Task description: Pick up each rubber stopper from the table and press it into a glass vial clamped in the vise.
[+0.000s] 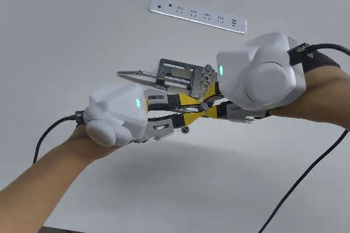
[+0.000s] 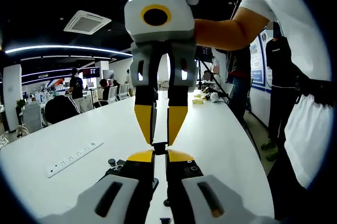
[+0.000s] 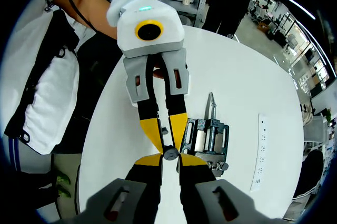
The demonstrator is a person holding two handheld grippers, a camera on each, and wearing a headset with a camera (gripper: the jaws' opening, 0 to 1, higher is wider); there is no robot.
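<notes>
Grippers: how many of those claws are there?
2. The left gripper is at the head view's lower left, the right gripper at its right; their tips meet near the vise.

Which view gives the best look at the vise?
The right gripper view: the vise lies nearly whole, seen from above, screw included. The head view shows the vise partly behind the jaws; the left gripper view catches a corner beside a jaw.

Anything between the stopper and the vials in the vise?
The stopper sits where the left gripper and right gripper tips meet, beside the vise. Besides those tips, nothing visible stands before the vials.
</notes>
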